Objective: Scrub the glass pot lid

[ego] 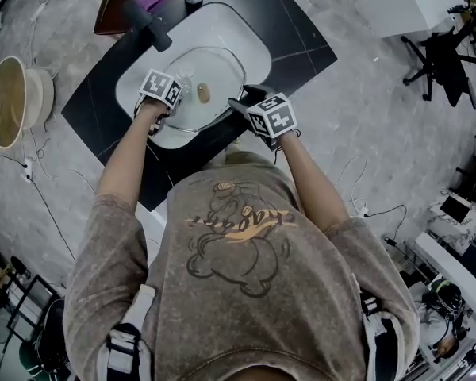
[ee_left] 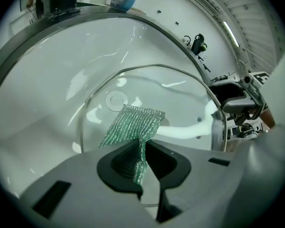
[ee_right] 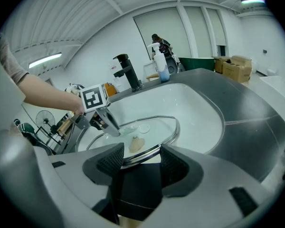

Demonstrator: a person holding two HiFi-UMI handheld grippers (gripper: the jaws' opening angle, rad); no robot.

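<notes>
The glass pot lid [ego: 216, 76] lies in the white sink [ego: 239, 30], its tan knob [ego: 203, 93] facing up. My left gripper [ego: 179, 99] is at the lid's left edge, shut on a green mesh scrub cloth [ee_left: 133, 125] that drapes onto the glass [ee_left: 180, 91]. In the left gripper view the left gripper [ee_left: 144, 156] pinches the cloth's corner. My right gripper [ego: 239, 103] is at the lid's near right edge. Its jaws [ee_right: 141, 156] stand wide, and the lid's metal rim [ee_right: 147, 150] lies across the gap between them. The left gripper [ee_right: 103, 121] shows beyond the lid.
A black faucet [ee_right: 128, 72] and a soap bottle [ee_right: 161, 65] stand behind the basin on the black counter [ego: 295, 32]. A person [ee_right: 156, 38] and cardboard boxes [ee_right: 235, 61] are far back. A round table [ego: 8, 98] stands at the left.
</notes>
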